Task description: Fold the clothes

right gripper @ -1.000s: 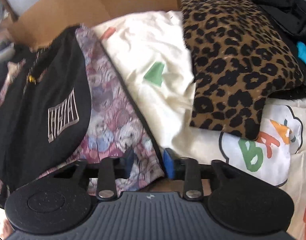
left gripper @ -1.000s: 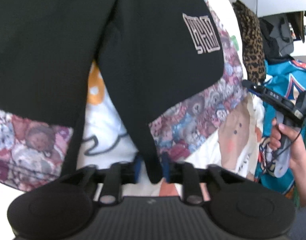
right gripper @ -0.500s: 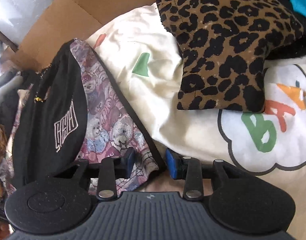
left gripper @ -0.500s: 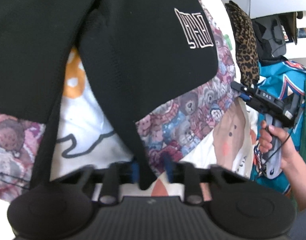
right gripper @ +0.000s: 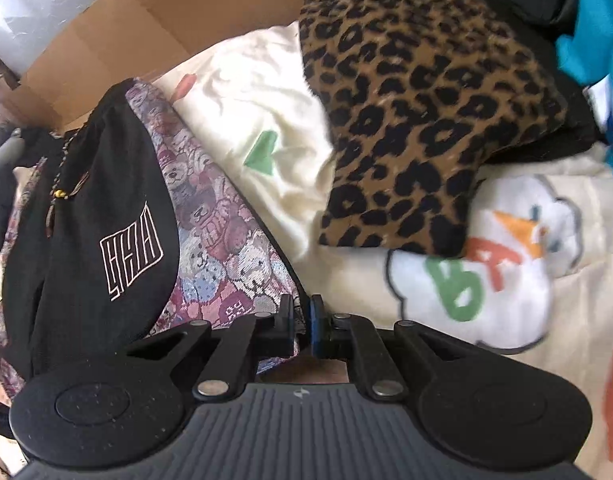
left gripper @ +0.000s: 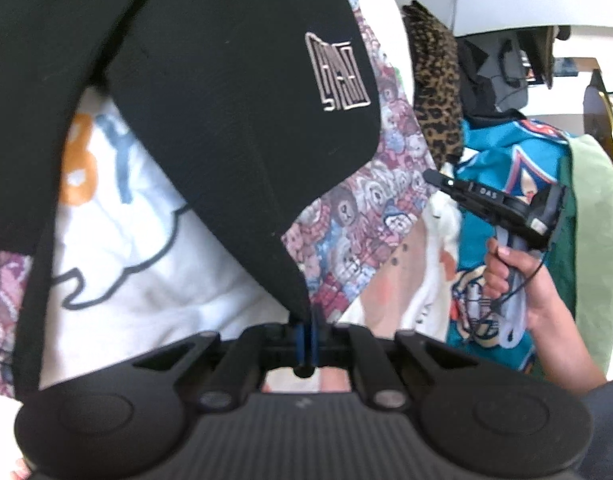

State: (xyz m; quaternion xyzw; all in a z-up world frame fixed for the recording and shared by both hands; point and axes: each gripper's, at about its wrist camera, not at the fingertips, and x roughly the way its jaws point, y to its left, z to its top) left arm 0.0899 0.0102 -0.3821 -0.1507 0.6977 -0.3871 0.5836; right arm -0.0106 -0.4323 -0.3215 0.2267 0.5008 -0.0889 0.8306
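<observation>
Black shorts (left gripper: 226,100) with a white outlined logo (left gripper: 340,76) hang from my left gripper (left gripper: 306,336), which is shut on one pointed corner of them. In the right wrist view the shorts (right gripper: 86,220) lie draped over a bear-print cloth (right gripper: 218,248) with a black trim. My right gripper (right gripper: 300,316) has its jaws nearly together on that cloth's near corner. The left wrist view shows the right gripper (left gripper: 430,176) held by a hand (left gripper: 518,276), its tip at the right edge of the bear-print cloth (left gripper: 366,220).
A leopard-print garment (right gripper: 426,100) lies at the back right on a cream sheet (right gripper: 486,280) with a cloud and coloured letters. A cardboard box (right gripper: 166,20) stands behind. A teal jersey (left gripper: 506,168) and a green cloth (left gripper: 594,220) hang at the right.
Both grippers' jaws have closed: the left on the corner of the black shorts, the right on the corner of the bear-print cloth. The right gripper has shifted slightly forward.
</observation>
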